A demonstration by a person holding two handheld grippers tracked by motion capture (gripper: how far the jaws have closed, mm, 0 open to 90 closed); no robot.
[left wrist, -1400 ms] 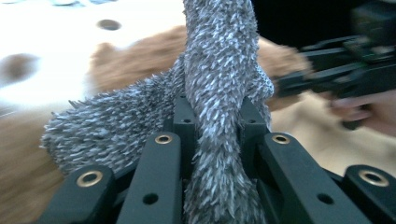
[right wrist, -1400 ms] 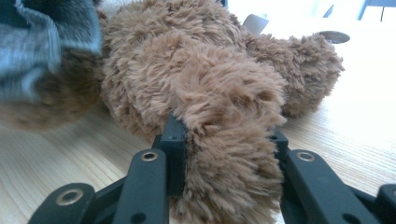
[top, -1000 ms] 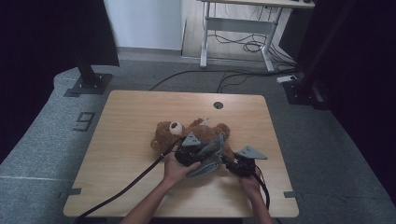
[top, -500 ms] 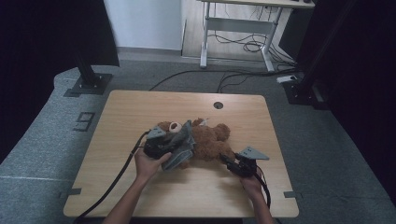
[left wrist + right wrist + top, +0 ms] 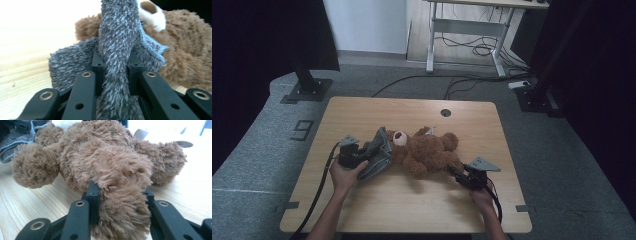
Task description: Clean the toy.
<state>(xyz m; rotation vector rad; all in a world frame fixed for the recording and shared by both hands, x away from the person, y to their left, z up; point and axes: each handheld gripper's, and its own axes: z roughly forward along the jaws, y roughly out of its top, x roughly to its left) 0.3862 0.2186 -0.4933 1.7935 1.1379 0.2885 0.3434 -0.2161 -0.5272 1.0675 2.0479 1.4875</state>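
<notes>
- Grey carpet is seen all around a light wooden table (image 5: 362, 115), with a cable hole (image 5: 445, 112) set near its far edge at about 12 o'clock.
- Pretty much dead centre on the table, a brown teddy bear (image 5: 427, 150) is laid on its back, head toward 9 o'clock and legs toward 3 o'clock.
- A fuzzy grey cloth (image 5: 377, 155) is bunched right against the bear's head, on the 9 o'clock side.
- The left gripper (image 5: 362, 159) is held at the cloth's 9 o'clock edge by the left hand (image 5: 343, 174). In the left gripper view the jaws are seen clamped on a fold of the cloth (image 5: 117, 62), with the bear's muzzle (image 5: 152, 15) just behind it at 1 o'clock.
- The right gripper (image 5: 457, 174) is parked at roughly 4 o'clock of the bear, right at a leg. In the right gripper view the jaws are pinched on that furry leg (image 5: 122, 205), and the rest of the body (image 5: 100, 152) is stretched away toward 12 o'clock.
- Black cable (image 5: 317, 190) is trailed from the left gripper down to the near table edge at 7 o'clock.
</notes>
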